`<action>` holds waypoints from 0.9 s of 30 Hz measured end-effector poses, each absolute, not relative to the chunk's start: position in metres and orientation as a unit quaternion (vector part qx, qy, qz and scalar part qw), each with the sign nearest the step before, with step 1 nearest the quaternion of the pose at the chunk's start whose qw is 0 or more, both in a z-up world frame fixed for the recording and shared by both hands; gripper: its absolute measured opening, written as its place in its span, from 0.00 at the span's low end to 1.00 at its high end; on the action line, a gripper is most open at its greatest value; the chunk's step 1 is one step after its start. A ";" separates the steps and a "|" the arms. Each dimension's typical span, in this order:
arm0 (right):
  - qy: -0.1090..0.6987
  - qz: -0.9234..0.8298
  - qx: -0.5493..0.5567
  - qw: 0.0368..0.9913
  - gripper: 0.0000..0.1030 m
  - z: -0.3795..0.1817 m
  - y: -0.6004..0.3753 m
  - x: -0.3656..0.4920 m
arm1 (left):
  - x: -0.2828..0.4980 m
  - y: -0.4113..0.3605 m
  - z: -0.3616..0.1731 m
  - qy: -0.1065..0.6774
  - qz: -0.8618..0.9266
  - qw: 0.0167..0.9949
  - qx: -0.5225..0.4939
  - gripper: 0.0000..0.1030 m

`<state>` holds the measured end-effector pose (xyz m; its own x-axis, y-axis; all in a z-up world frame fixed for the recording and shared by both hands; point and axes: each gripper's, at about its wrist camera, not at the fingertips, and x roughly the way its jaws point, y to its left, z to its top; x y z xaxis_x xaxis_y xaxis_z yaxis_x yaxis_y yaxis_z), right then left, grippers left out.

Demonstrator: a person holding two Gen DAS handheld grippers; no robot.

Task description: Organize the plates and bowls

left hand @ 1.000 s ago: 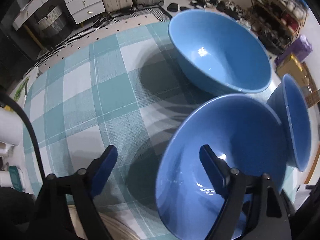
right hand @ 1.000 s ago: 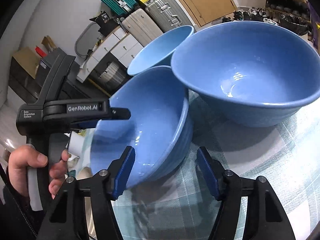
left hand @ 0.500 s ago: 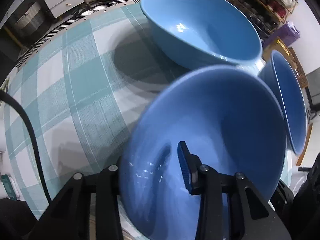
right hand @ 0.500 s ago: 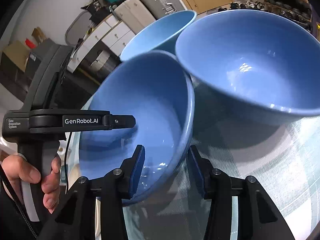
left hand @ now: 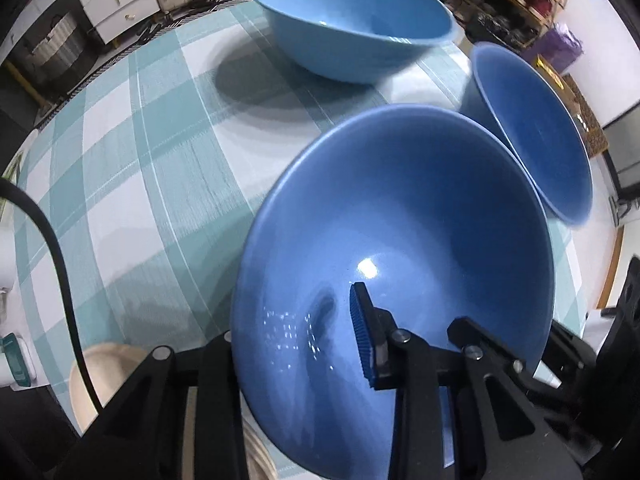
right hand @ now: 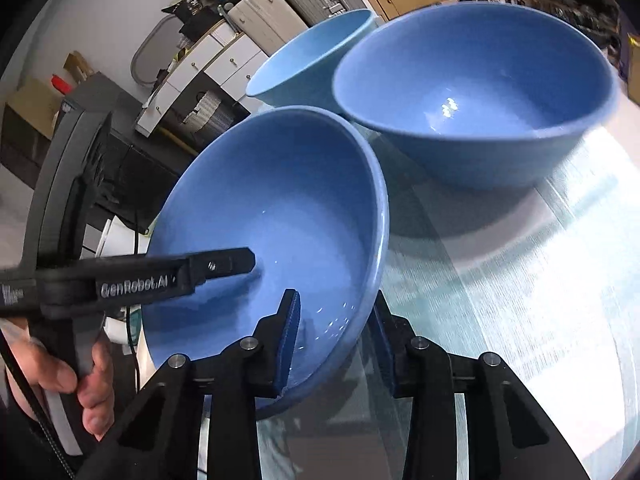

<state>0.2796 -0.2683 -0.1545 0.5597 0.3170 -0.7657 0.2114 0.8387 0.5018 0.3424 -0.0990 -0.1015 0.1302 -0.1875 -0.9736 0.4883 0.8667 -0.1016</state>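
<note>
Closing grippers [left hand: 296,344] on blue bowl [left hand: 400,208]

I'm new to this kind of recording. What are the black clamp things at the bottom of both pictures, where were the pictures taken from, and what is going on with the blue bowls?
No robot is here: a person holds a hand-held claw in each hand, and a wide-angle camera on each looks along its two fingers. One picture is from the left claw, the other from the right claw; the right view also shows the left tool gripped by the person's hand.

On the teal-and-white checked tablecloth are three glossy blue bowls. Both claws straddle the rim of the nearest blue bowl, one finger inside and one outside, on opposite sides, and their jaws are closing on it. The large blue bowl and the third blue bowl stand untouched behind it.
</note>
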 end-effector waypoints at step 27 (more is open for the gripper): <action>0.457 -0.001 0.245 0.855 0.35 -0.136 -0.275 0.242 | 0.222 -0.136 -0.083 0.555 -0.256 0.777 0.149 0.31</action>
